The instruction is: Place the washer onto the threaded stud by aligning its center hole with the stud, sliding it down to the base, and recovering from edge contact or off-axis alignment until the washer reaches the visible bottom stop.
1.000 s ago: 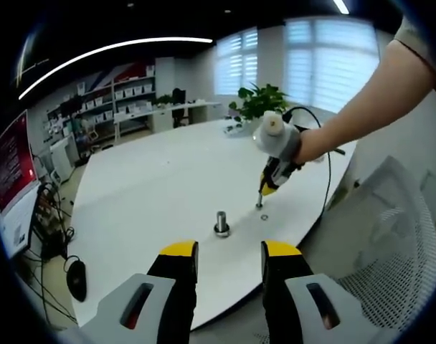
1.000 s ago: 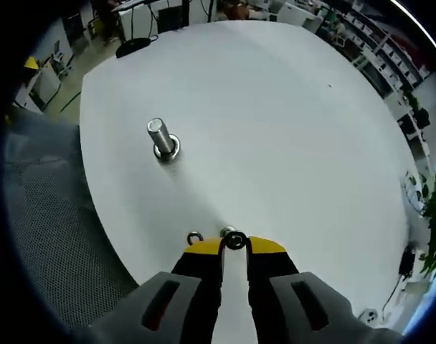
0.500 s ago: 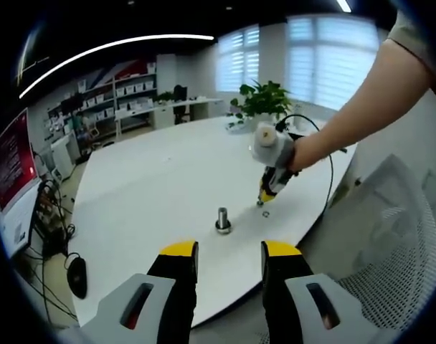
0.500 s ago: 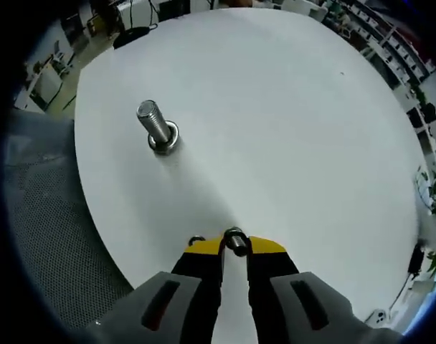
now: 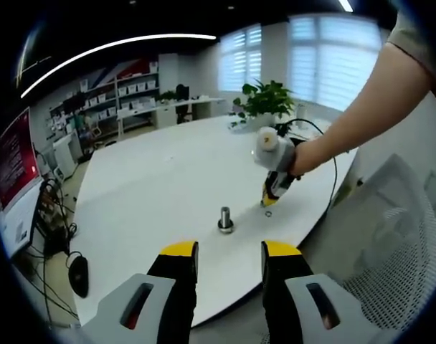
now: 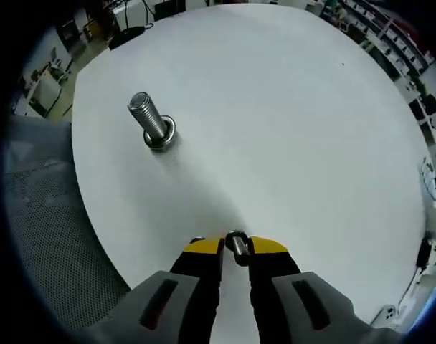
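Between the yellow tips of your right gripper (image 6: 236, 247) the washer (image 6: 237, 244) sits pinched on its edge, above the white desk (image 6: 290, 129) near its rim. The threaded stud (image 6: 149, 122) stands well apart, with what looks like one ring already at its base. A second small ring (image 6: 196, 241) lies just beside the jaws. Your left gripper (image 5: 229, 255) hovers with jaws apart, holding nothing. Carrying, aligning and sliding down all remain.
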